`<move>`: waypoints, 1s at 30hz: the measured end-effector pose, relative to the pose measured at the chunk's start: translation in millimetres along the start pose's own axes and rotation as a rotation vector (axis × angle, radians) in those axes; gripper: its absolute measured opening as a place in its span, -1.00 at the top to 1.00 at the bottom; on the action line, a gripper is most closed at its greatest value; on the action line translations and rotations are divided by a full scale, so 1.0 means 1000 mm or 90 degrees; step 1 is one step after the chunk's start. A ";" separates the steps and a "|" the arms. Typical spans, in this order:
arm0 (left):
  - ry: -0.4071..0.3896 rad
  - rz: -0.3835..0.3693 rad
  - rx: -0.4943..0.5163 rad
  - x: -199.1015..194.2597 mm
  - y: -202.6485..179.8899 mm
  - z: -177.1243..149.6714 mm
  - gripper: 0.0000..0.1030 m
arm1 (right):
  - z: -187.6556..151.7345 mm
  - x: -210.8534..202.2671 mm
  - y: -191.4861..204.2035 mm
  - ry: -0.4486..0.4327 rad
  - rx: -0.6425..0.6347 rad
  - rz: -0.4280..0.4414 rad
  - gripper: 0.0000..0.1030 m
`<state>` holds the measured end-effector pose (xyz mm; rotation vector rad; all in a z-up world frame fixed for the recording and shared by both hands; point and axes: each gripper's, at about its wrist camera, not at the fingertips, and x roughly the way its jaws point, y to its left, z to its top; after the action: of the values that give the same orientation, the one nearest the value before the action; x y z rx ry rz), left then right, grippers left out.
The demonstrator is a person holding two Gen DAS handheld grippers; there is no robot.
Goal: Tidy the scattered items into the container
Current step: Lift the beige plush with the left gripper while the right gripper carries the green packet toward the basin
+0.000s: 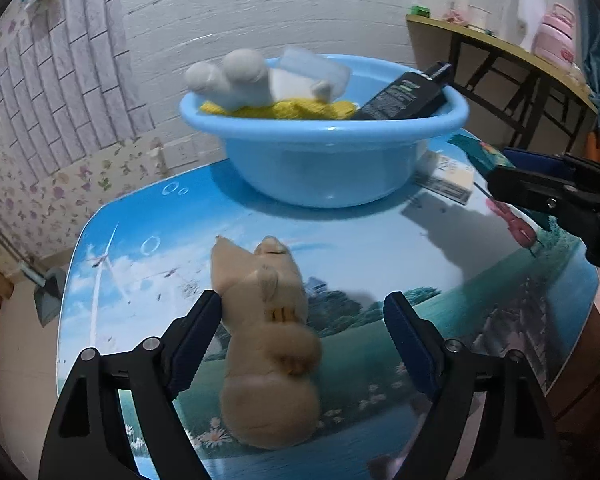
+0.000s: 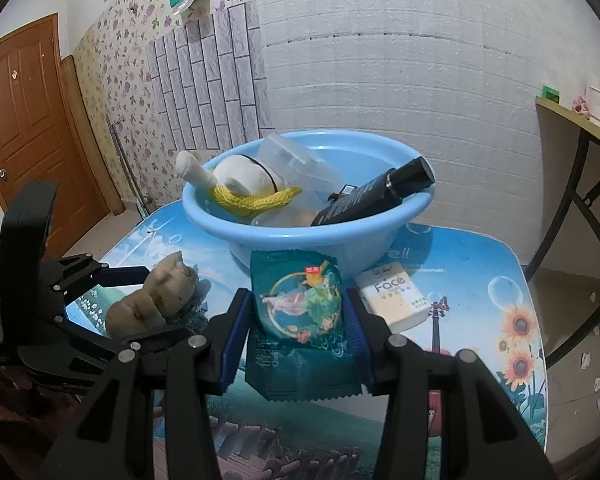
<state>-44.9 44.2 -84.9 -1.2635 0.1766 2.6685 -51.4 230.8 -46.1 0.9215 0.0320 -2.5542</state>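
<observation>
Straddling tan plush toy (image 1: 266,344), unclamped.

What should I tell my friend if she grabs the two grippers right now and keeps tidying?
Left gripper: open, fingers either side of the tan plush toy lying on the table; not gripped yet.
Right gripper: shut on the teal snack packet, held in front of the blue basin.
Done: white plush toy, yellow knitted piece, clear container and black bottle are in the basin.
Left: drop in the packet, grab the tan toy, then the tissue pack on the table.
</observation>
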 end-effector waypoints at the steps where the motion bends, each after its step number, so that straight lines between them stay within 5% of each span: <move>1: 0.004 0.003 -0.014 0.001 0.005 -0.001 -0.61 | 0.000 0.000 0.000 0.002 0.000 0.000 0.12; 8: 0.046 -0.006 -0.083 0.017 0.030 -0.010 -0.61 | 0.000 0.001 0.003 0.008 -0.006 0.002 0.12; 10: 0.044 -0.007 -0.098 0.017 0.036 -0.013 -0.40 | 0.000 0.000 0.003 0.007 -0.007 0.000 0.12; 13: 0.031 -0.014 -0.118 0.014 0.045 -0.014 0.19 | 0.000 -0.001 0.003 0.007 -0.007 0.000 0.12; 30: -0.076 -0.047 -0.101 -0.035 0.033 0.003 0.18 | 0.007 -0.011 0.012 -0.012 -0.019 0.008 0.12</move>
<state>-32.4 8.1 -55.0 -1.1235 -0.0994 2.7290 -42.9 222.9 -32.7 0.8836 0.0583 -2.5432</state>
